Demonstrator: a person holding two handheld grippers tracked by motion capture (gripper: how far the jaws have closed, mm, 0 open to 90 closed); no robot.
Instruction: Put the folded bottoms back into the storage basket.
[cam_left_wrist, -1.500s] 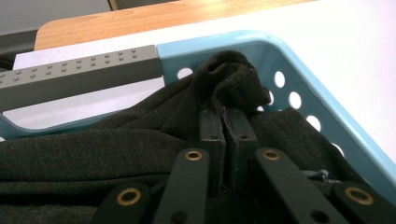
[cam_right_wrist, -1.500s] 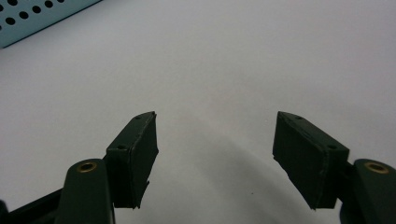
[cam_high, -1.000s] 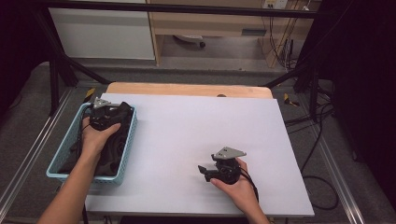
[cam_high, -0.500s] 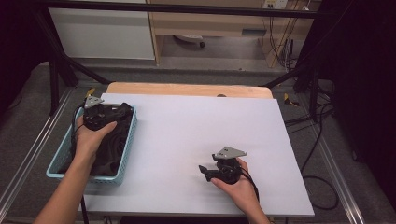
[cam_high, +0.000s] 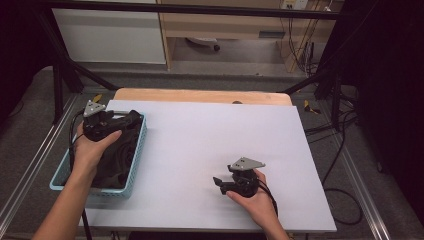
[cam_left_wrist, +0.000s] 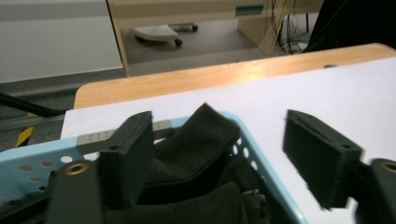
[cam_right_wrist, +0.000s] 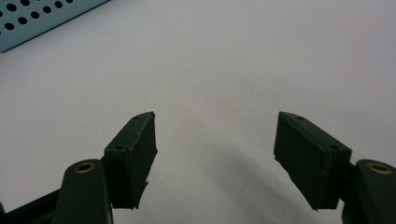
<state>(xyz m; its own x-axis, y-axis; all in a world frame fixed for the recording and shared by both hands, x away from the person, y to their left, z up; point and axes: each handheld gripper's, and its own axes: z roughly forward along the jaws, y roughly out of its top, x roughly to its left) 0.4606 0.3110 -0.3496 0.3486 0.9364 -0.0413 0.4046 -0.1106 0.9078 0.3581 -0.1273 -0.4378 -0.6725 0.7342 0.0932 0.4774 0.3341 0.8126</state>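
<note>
Held over the far end of the light-blue perforated basket (cam_high: 134, 165) at the table's left edge: the left gripper (cam_high: 131, 118), jaws spread wide and just been opening, nothing pinched between the pads. Seen along that gripper's own view (cam_left_wrist: 217, 154), a folded piece of dark cloth (cam_left_wrist: 201, 140) below and between the jaws — rising against the basket's blue rim (cam_left_wrist: 261, 154), close to the left jaw, clear of the right one, gripped by neither. More dark cloth heaped lower in the basket, too dim to sort into separate pieces. From the high view, the same dark pile (cam_high: 117, 160) filled the basket under the person's left hand (cam_high: 92, 150), grey three-cornered plate uppermost on the gripper. Well apart from all that, near the table's front edge and right of centre: the right gripper (cam_high: 217, 181), held low over the white table top (cam_high: 200, 130) in the right hand (cam_high: 257, 200), pointing toward the basket. Jaws there also parted and empty (cam_right_wrist: 215, 154) — bare white surface between them, a corner of the perforated basket wall (cam_right_wrist: 42, 18) far off at upper left.
</note>
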